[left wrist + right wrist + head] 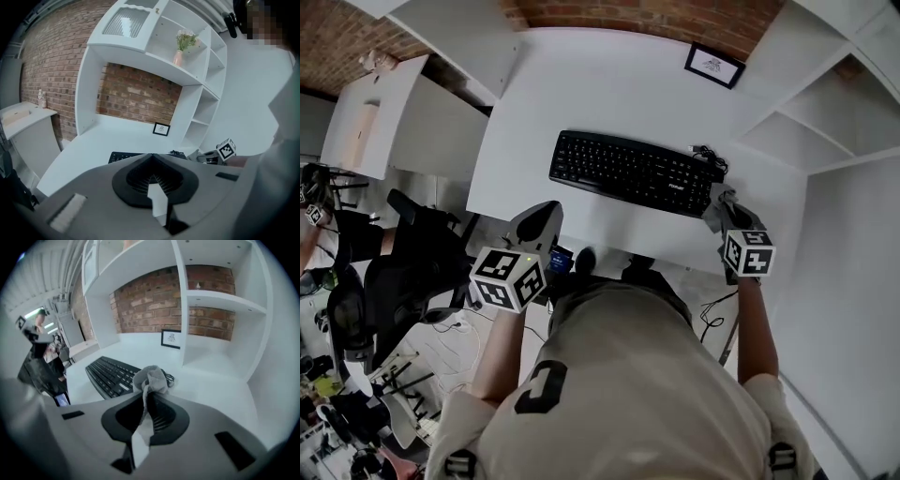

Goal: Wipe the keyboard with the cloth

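Observation:
A black keyboard [633,172] lies across the middle of the white desk [581,84]. My right gripper [722,202] hovers at the keyboard's right end, shut on a bunched grey cloth [719,208]. In the right gripper view the cloth [151,377] sticks out above the pinched jaws, with the keyboard [110,373] just left of it. My left gripper [546,211] is over the desk's front edge, short of the keyboard's left end. Its jaws meet at the tips [152,155] with nothing between them, and the keyboard [126,156] peeks out beyond.
A small framed picture [713,64] leans against the brick wall at the back. A coiled cable [708,155] lies at the keyboard's right rear corner. White shelves [806,122] close off the right side. A black chair [412,262] stands left of the desk.

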